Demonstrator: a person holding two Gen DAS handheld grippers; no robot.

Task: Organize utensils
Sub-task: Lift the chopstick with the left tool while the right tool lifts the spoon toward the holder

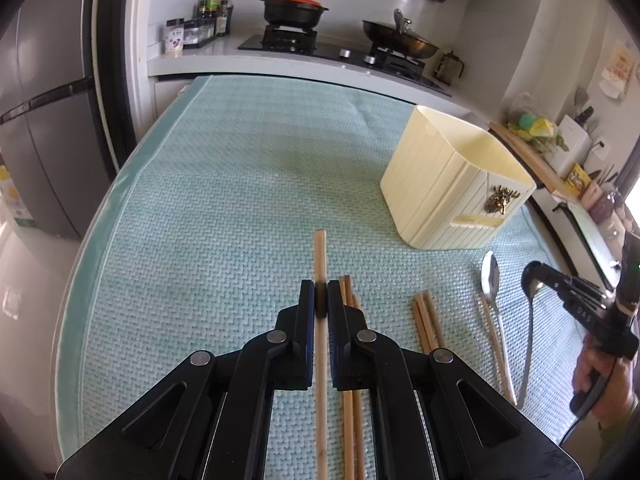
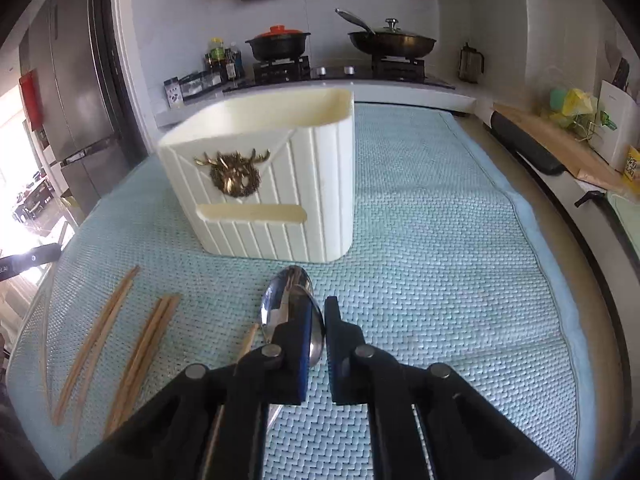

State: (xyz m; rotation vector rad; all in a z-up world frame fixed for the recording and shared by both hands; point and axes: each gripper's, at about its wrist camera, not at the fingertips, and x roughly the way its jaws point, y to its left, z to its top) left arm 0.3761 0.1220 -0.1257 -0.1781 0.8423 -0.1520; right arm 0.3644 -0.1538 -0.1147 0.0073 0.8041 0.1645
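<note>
My left gripper [image 1: 321,296] is shut on a pale wooden chopstick [image 1: 320,252] that lies lengthwise on the green woven mat [image 1: 240,160]. Several darker chopsticks [image 1: 428,320] lie to its right; in the right wrist view they are the chopsticks [image 2: 148,352] at the left. The cream utensil holder [image 1: 452,184] [image 2: 280,184] stands upright behind them. One steel spoon [image 1: 490,276] [image 2: 282,300] rests on the mat. My right gripper [image 2: 318,320] [image 1: 540,276] is shut on the bowl of a second spoon [image 2: 317,340], whose handle [image 1: 529,340] slopes down toward the mat.
Behind the mat [image 2: 440,240] a stove holds a red-lidded pot [image 1: 294,8] and a pan [image 1: 400,38]. A fridge [image 1: 44,120] stands at the left. A wooden board [image 2: 560,148] and bottles crowd the right counter. A hand [image 1: 600,372] holds the right gripper.
</note>
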